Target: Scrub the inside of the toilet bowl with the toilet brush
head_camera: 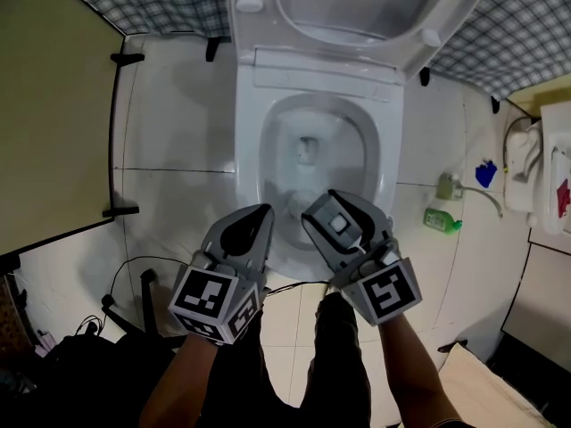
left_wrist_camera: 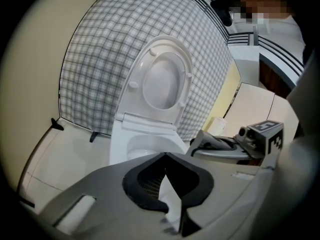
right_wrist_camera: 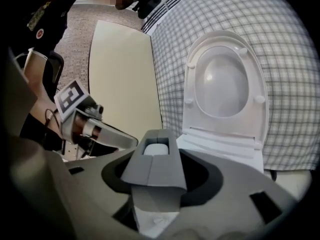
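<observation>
The white toilet bowl (head_camera: 252,154) stands open, its lid (head_camera: 357,7) raised against the checked wall. Both grippers hover over the bowl's front rim. My right gripper (head_camera: 337,219) is shut on a grey block-shaped handle (right_wrist_camera: 156,164) with a white inset, apparently the toilet brush. The handle fills the gap between the jaws, and the brush head is hidden under them. My left gripper (head_camera: 257,217) sits beside it on the left, its tips together (left_wrist_camera: 166,156) with nothing between them. The lid (right_wrist_camera: 225,79) also shows ahead in the right gripper view.
A green bottle (head_camera: 442,218) and a hose fitting (head_camera: 449,185) stand on the floor right of the toilet, with white fixtures (head_camera: 544,176) beyond. A beige partition (head_camera: 53,105) runs along the left. Cables (head_camera: 120,301) lie at the lower left. A person stands behind.
</observation>
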Demonstrator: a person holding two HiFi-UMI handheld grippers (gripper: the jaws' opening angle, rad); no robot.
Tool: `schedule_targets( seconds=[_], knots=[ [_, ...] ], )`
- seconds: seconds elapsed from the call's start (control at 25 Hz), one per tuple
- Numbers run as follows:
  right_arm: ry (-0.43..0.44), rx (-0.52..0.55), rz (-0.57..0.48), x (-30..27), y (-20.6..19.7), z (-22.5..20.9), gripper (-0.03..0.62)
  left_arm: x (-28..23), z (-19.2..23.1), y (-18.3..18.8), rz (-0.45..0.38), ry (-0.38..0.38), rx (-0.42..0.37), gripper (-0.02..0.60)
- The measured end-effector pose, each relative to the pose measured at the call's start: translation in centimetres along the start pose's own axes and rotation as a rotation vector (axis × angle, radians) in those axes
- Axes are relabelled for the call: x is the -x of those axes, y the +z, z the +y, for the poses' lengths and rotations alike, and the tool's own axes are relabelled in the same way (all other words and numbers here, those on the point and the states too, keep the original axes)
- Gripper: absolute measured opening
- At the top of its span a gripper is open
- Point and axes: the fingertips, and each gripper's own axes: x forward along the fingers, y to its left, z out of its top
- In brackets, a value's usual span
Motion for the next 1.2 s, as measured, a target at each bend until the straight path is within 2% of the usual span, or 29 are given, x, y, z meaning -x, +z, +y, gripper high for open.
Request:
schedule_targets(
  seconds=[0.24,0.44,0.68,0.84,1.0,1.2],
  knots=[
    [-0.060,0.035,-0.017,-3.5,-1.3,-3.2,0.224,0.2,-0.9,-1.2,0.016,-0.013,0.010,0.009],
    [-0.037,0.041,-0.032,-1.9,0.0,-2.7,0.222,0.5,-0.8,-2.1,0.026,-0.014,0.022,0.009],
    [-0.035,-0.036,0.061,5.4,-0.1,0.2,0.221,0.4,-1.0,-2.2,0.027,-0.023,0.034,0.009],
    [-0.018,-0.050,0.135,8.9,-0.2,2.2,0.221,0.2,-1.0,-2.4,0.031,-0.028,0.035,0.009],
    [-0.022,-0.033,0.225,10.8,-0.4,2.9,0.221,0.2,-1.5,-2.9,0.042,-0.037,0.036,0.009],
    [-0.083,0.011,0.313,10.4,-1.8,1.2,0.221,0.2,-2.3,-3.2,0.047,-0.052,0.036,0.009]
  ],
)
